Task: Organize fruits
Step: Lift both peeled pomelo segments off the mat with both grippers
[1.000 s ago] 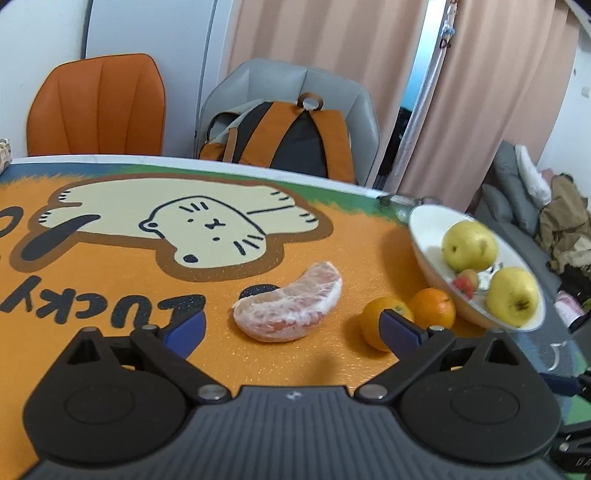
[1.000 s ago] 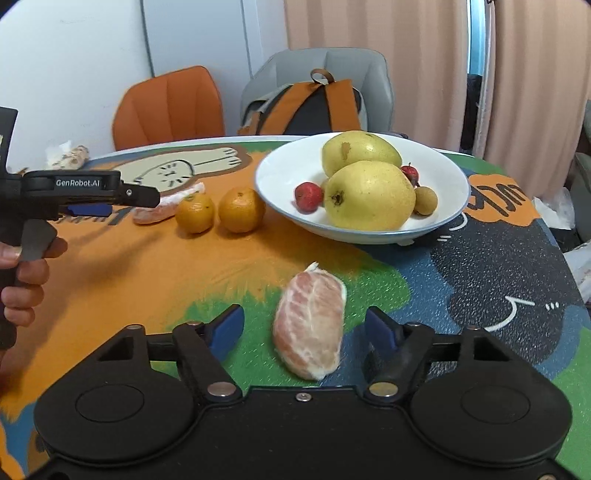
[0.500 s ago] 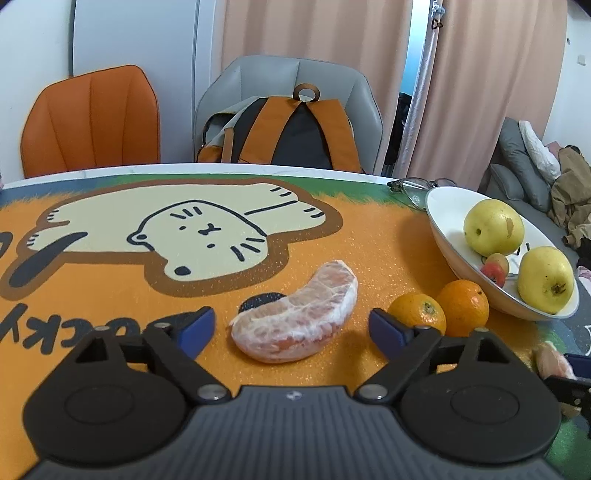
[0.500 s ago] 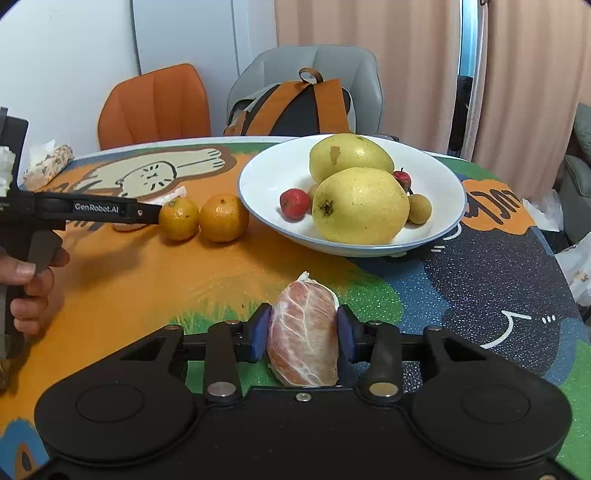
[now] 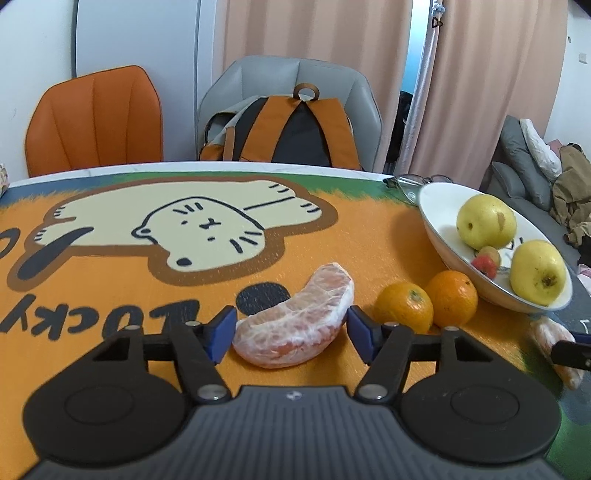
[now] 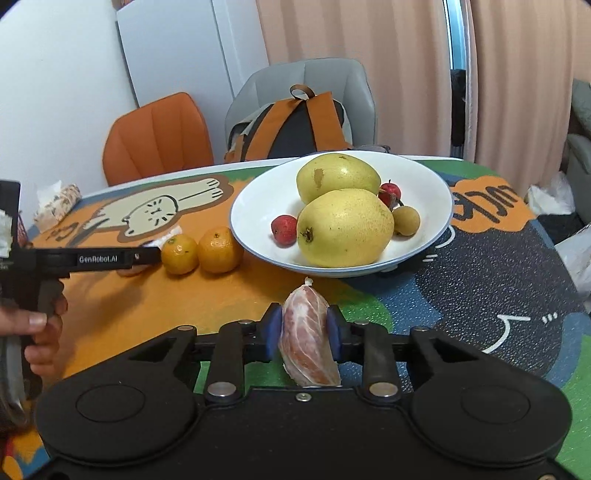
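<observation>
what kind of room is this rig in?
Likely a home dining or living area: a round table with a cartoon cat mat, a fruit bowl, an orange chair, a backpack on a grey chair, pink curtains, and a sofa corner.

We see a peeled pomelo segment [image 5: 295,325] lying curved on the orange part of the mat, pale pink with white membrane. A second pomelo segment [image 6: 308,339] lies end-on over the green patch, near the white bowl [image 6: 258,206]. Two small oranges [image 6: 201,251] sit touching each other just beside the bowl's rim. In the bowl rest two yellow pears [image 6: 343,227], one behind the other, with small red fruits [image 6: 284,229] and a tan longan [image 6: 405,220] beside them.
</observation>
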The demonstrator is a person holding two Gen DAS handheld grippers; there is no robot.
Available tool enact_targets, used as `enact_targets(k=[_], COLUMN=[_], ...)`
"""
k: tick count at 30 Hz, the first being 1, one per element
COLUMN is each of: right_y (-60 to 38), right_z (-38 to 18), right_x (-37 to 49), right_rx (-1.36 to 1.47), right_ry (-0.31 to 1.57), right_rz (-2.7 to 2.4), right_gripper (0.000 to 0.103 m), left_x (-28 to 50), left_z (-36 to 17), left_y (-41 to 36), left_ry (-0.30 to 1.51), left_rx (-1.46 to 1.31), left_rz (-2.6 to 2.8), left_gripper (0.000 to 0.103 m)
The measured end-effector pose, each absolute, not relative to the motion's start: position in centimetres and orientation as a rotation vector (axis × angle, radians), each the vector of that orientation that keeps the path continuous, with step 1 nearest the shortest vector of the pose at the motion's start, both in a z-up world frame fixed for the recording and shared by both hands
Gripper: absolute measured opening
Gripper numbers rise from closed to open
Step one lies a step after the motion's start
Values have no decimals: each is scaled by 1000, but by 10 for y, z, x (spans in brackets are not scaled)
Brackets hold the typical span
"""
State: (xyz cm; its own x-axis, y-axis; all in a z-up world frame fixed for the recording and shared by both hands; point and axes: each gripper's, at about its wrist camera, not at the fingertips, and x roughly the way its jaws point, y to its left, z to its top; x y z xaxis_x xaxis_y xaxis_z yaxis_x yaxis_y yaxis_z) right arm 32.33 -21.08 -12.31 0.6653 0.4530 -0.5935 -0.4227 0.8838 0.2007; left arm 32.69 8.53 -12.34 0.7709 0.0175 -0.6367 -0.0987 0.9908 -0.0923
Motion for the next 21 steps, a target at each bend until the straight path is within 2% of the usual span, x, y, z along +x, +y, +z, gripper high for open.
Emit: enact_targets(k=[15,21], right_y=[-231,-233], right_z=[-125,-128], right_x=[325,326], right_rx=[144,145], right_ry=[711,720], right_rz=[523,521], right_gripper=[27,30], left_x=[287,281], left_z=[-116,-120], left_y=[92,85], left_ry=[737,721], left_rx=[-240,-161], left_rz=[31,36], left_gripper=[64,64])
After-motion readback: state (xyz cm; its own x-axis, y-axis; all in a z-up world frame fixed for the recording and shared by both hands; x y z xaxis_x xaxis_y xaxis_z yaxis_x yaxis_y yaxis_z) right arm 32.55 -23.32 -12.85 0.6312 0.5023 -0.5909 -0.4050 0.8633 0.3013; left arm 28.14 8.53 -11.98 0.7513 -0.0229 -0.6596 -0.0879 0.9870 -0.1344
